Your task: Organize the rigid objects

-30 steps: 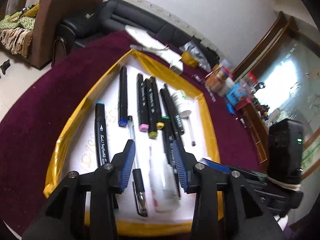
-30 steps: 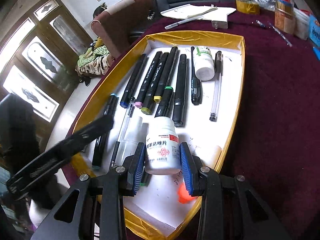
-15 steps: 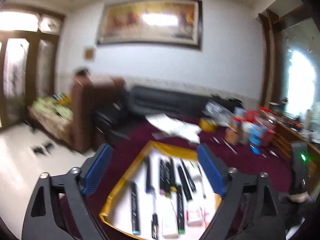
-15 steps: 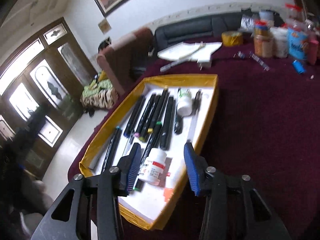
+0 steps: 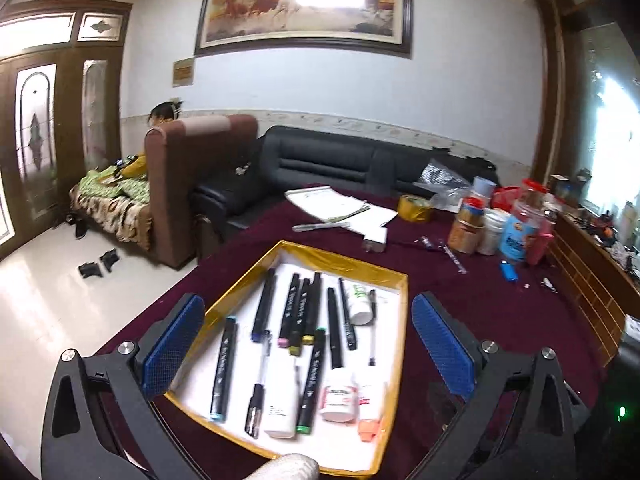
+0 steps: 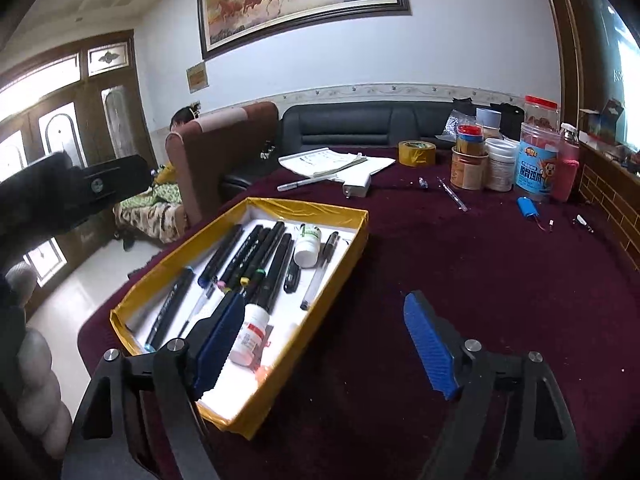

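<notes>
A yellow-rimmed tray [image 5: 344,260] [image 6: 304,209] with a white floor holds a row of black markers [image 5: 298,308] [image 6: 256,256], pens and small bottles. A white pill bottle with a red label [image 5: 339,398] [image 6: 250,334] lies free at the tray's near end. Beside it are a plain white bottle [image 5: 280,404] and an orange-capped one [image 5: 370,412]. My left gripper [image 5: 308,340] hangs above the tray's near end, its jaws opening wide with nothing between them. My right gripper [image 6: 324,344] is over the tray's right wall, jaws opening and empty, its left finger just in front of the pill bottle.
The tray sits on a table with a maroon cloth [image 6: 480,280]. Jars and tubs [image 6: 536,152], a tape roll [image 6: 416,153], papers [image 6: 332,160], a silver pen [image 6: 306,182] and a blue lighter [image 6: 527,205] lie at the back. Sofas and a seated person are beyond.
Both grippers have opened, risen and drawn back from the tray. The right let go of the red-label pill bottle, which now lies in the tray. The left released the white bottle.
</notes>
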### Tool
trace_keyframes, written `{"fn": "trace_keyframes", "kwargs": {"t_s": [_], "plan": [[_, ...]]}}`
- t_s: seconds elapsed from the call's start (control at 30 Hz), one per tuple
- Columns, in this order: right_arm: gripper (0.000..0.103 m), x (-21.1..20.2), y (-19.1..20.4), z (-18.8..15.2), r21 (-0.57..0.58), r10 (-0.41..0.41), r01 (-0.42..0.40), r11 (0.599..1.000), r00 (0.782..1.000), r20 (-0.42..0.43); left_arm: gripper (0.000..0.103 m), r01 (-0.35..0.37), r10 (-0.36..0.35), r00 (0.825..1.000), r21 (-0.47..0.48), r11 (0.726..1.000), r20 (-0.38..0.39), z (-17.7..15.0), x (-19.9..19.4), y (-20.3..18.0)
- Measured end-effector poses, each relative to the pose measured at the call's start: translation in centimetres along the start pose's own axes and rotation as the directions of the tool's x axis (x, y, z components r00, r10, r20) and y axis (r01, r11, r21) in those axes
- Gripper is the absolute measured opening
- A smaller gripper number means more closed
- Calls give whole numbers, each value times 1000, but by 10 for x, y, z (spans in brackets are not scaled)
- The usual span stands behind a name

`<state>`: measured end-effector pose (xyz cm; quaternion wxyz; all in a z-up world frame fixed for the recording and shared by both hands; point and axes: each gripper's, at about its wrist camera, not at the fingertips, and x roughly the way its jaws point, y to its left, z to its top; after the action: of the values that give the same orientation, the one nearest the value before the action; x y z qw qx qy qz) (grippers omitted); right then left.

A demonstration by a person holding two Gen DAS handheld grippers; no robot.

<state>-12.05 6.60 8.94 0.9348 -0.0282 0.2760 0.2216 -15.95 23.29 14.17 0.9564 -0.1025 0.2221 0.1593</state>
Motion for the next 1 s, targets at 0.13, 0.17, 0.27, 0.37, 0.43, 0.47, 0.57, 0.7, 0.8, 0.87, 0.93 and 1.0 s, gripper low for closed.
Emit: {"fn": "trace_keyframes", "kwargs": {"t_s": [0.13, 0.17, 0.27, 0.37, 0.43, 0.47, 0.57, 0.7, 0.8, 0.87, 0.93, 1.0], "plan": [[80, 4, 12, -4, -50, -4, 3, 999, 1000, -11, 103, 11, -13, 998, -31, 999, -69, -5, 13, 8], [80, 3, 13, -5, -51, 1, -1, 999, 1000, -13, 103, 14, -17, 997, -42, 999, -82, -8, 13, 7], [81, 6, 20, -8, -65, -5, 4, 998, 1000, -21, 103, 8, -13, 995, -57, 998, -100, -12, 16, 12], [81, 11, 24, -10, -75, -9, 5, 997, 999, -47, 103, 0, -7, 994, -64, 998, -112, -15, 19, 18], [82, 14, 28, -11, -88, -17, 11, 996, 998, -61, 103, -8, 0, 993, -66, 998, -120, -16, 19, 22], [82, 15, 30, -11, -91, -18, 12, 996, 998, -66, 103, -17, 8, 992, -64, 998, -126, -17, 21, 23], [83, 19, 35, -11, -99, -20, 11, 995, 996, -85, 103, -21, 11, 990, -67, 998, -141, -19, 26, 28], [86, 24, 39, -13, -103, -16, 5, 995, 994, -108, 103, -26, 15, 986, -60, 998, -167, -22, 32, 33], [86, 25, 42, -14, -105, -18, 7, 994, 993, -113, 103, -24, 11, 983, -64, 998, -184, -23, 36, 37], [86, 25, 43, -13, -109, -24, 12, 994, 993, -114, 103, -27, 14, 980, -63, 998, -199, -23, 39, 37], [87, 26, 44, -13, -112, -29, 16, 994, 993, -116, 103, -25, 12, 977, -62, 998, -211, -24, 41, 38], [87, 26, 45, -13, -113, -32, 18, 993, 992, -118, 103, -24, 10, 976, -60, 998, -216, -24, 42, 39]]}}
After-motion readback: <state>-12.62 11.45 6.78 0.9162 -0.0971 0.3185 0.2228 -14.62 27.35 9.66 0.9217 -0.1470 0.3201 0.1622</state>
